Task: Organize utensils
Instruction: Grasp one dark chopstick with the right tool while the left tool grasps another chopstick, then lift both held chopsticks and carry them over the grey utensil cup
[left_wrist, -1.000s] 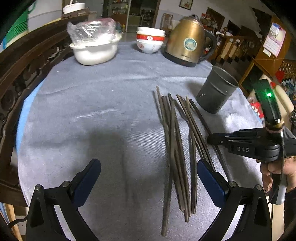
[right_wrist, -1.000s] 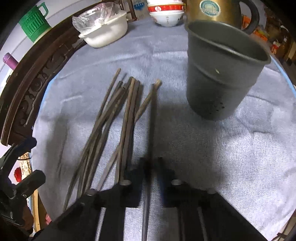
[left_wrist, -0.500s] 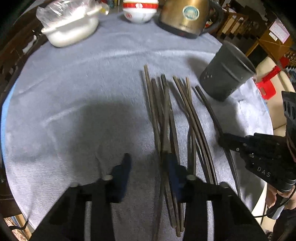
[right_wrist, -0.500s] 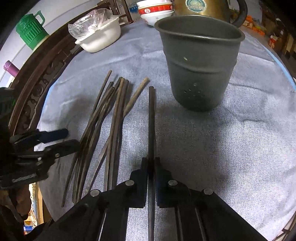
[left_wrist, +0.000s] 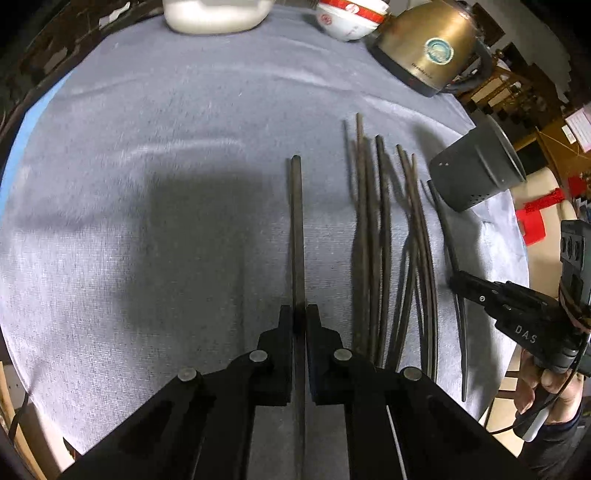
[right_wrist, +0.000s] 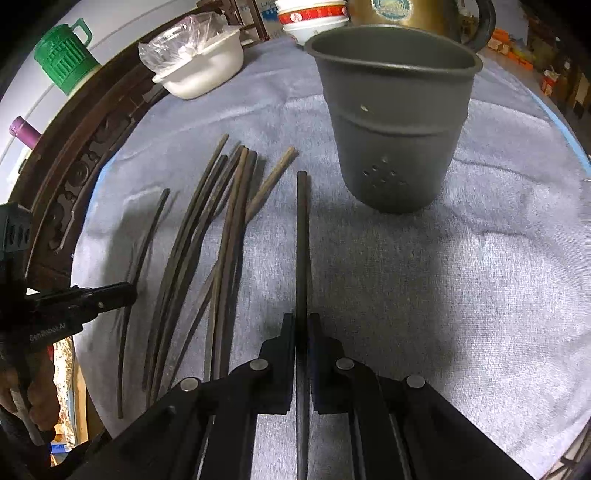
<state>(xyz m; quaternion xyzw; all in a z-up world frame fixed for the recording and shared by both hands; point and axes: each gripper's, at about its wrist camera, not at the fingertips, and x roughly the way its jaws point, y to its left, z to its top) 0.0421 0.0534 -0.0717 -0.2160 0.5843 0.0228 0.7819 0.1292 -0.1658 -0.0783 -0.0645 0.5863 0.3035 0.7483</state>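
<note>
Several dark chopsticks (left_wrist: 376, 240) lie side by side on the grey tablecloth (left_wrist: 147, 129). My left gripper (left_wrist: 300, 310) is closing its jaws on one chopstick (left_wrist: 296, 221), and the pads press on it; the stick points away, left of the pile. My right gripper (right_wrist: 302, 317) is shut on another chopstick (right_wrist: 302, 240), whose tip ends just left of the grey perforated holder (right_wrist: 395, 122). The holder stands upright. In the right wrist view the pile (right_wrist: 214, 240) lies left of the held stick, with the left gripper (right_wrist: 129, 290) beyond it.
A brass kettle (left_wrist: 432, 48) and stacked red-and-white bowls (left_wrist: 347, 22) stand at the table's far side. A white pot with plastic film (right_wrist: 199, 70) sits far left by the carved wooden rim (right_wrist: 74, 155). A green jug (right_wrist: 66, 62) stands beyond the rim.
My left gripper came down over the pile's left side, closed from wide open onto one chopstick and drew it left, apart from the others. The right gripper kept its chopstick and edged toward the holder.
</note>
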